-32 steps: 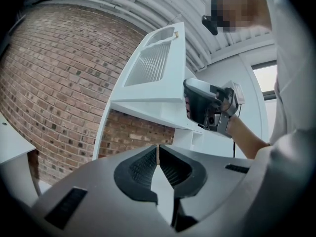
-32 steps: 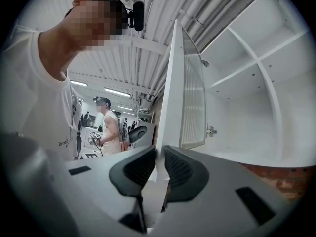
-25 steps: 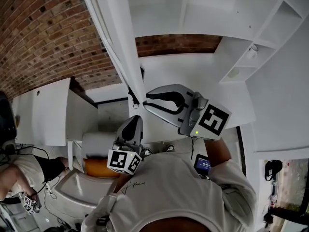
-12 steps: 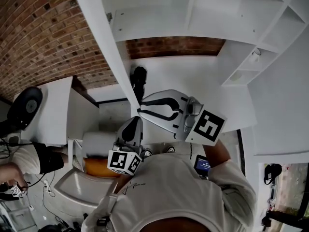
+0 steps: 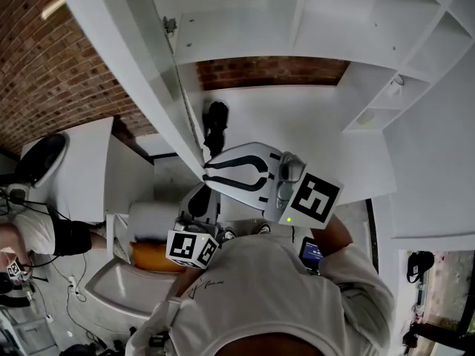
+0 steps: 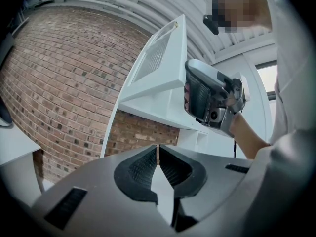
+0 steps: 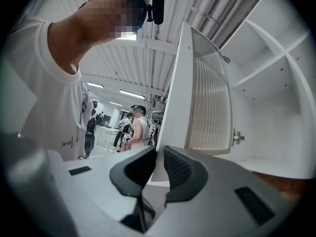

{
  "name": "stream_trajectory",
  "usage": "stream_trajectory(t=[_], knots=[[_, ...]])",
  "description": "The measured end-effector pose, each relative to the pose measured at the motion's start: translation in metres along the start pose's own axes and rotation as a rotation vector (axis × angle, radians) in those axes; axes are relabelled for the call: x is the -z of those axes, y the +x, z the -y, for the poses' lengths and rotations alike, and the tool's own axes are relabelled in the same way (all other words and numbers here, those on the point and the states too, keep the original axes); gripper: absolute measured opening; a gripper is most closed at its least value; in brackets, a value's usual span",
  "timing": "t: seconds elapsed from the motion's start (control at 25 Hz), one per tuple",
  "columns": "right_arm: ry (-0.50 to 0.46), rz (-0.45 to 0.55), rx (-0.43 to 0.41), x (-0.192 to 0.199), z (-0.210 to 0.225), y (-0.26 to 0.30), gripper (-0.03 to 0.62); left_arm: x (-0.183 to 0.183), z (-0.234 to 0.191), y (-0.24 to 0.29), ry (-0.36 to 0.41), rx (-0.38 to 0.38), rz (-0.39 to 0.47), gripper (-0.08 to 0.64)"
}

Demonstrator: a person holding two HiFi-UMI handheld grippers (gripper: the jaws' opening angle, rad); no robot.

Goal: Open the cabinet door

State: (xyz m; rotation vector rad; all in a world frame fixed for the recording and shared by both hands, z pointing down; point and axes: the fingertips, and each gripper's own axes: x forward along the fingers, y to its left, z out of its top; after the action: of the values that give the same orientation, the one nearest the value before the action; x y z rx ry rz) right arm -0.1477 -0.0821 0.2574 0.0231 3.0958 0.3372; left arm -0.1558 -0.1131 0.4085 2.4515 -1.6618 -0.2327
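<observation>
Fingers (image 6: 139,170) of the left gripper (image 6: 158,150) are pressed tight together with nothing between them, and that gripper idles near the lower corner of the cabinet door (image 5: 122,58), on its outer side. From where I stand that is the first worry: if the door swings further out, its bottom edge could knock the idle gripper, which I'd judge sits close to the door's path. The door itself stands swung well out from the cabinet, its ribbed inner face turned toward the open shelves (image 5: 297,21), so the job looks mostly done but not finished. On the door's free edge the right gripper (image 5: 207,170) is clamped, its fingers (image 7: 180,173) nipped onto the thin white board with only a narrow gap between them. That hold looks slight, a pinch on a smooth painted edge rather than on a handle, so a pull that does not follow the door's arc could slide the pads straight off and let the door drift back. A sideways tug there could also twist the panel and load the hinge (image 7: 237,136) on the far side of the door, and too brisk a swing could carry the door past its stop.
</observation>
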Motion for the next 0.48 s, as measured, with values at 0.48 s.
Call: stream_trajectory(t=[0.48], knots=[[0.015,-0.009,-0.042,0.001,-0.012,0.031,0.058,0.002,-0.012,0.001,-0.015,0.005,-0.008,0.028]])
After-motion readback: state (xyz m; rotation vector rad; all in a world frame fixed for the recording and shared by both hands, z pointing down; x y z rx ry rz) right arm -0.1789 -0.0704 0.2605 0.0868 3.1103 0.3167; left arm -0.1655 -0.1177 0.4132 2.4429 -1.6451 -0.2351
